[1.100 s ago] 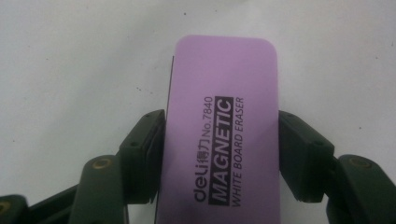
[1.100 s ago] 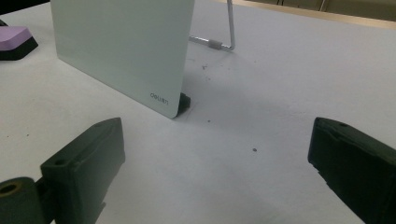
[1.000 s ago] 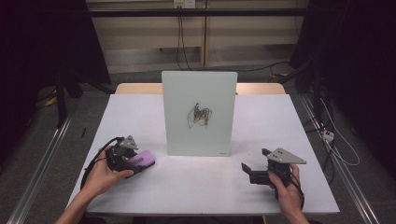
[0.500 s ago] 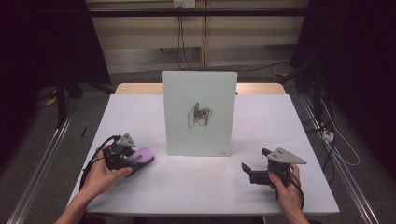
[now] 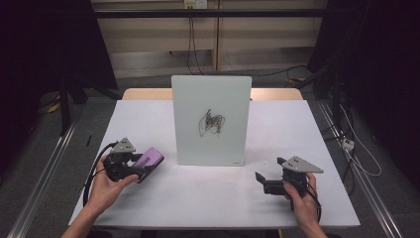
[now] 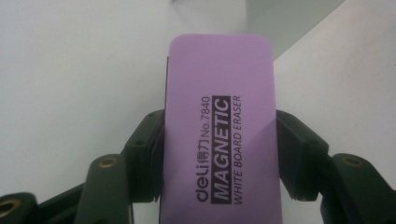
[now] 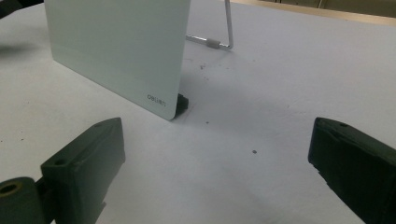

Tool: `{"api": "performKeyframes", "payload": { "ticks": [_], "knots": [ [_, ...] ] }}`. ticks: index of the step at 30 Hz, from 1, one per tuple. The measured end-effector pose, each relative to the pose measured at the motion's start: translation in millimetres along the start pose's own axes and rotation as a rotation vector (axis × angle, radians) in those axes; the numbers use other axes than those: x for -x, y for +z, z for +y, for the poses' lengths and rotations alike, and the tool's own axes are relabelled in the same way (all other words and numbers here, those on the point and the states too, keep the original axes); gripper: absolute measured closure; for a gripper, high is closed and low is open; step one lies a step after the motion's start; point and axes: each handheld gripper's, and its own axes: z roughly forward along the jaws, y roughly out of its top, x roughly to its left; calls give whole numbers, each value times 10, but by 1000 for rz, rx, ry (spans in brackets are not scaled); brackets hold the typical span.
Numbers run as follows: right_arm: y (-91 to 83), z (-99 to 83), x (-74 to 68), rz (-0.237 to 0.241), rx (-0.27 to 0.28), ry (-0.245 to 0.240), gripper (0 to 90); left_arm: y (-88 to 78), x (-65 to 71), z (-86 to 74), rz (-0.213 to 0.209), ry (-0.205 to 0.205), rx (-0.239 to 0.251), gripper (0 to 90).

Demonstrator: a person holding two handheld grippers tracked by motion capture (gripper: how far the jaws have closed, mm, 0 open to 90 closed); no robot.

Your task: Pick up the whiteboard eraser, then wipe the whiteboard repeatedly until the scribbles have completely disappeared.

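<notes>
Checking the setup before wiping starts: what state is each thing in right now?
Purple magnetic whiteboard eraser: clamped in the left gripper.
Left gripper: shut on the eraser.
Right gripper: open, holding nothing.
Upright white glass board: standing on its stand, black scribble unwiped.

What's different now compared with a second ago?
Very little. The left gripper was already closed on the purple eraser; it has tightened slightly and lifted it a touch off the table. The right gripper stayed put with its jaws open. The whiteboard with its scribble is just as it was.
</notes>
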Motion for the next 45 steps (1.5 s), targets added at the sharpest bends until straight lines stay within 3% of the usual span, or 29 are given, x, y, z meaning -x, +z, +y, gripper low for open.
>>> {"api": "performKeyframes", "payload": {
  "ticks": [1, 5, 7, 11, 17, 25, 35, 41, 45],
  "knots": [
    [0, 0, 0, 0, 0, 0, 39, -4, 0, -4, -13, -6, 17, 410],
    [-32, -9, 11, 1, 7, -2, 39, -51, 33, 0, 2, -15, 93, 410],
    [-38, -9, 12, -1, 9, 2, 39, -75, 30, 3, 6, -4, 95, 410],
    [-43, -11, 17, -1, 11, 2, 38, -117, 48, -16, 2, -36, 146, 410],
    [-14, -5, 31, -9, 4, 10, 41, -114, 69, -31, -19, -26, 181, 410],
    [-3, -1, -15, -2, 0, -8, 39, -145, 163, -2, -17, -6, 201, 410],
    [-25, -3, -5, 11, 9, -17, 39, -164, 307, 170, -10, 27, 240, 411],
    [-20, 0, -11, 14, 10, -20, 39, -156, 403, 305, -16, 63, 238, 411],
    [-12, 4, -11, 14, 7, -18, 39, -156, 472, 446, -20, 115, 234, 411]
  ]
}}
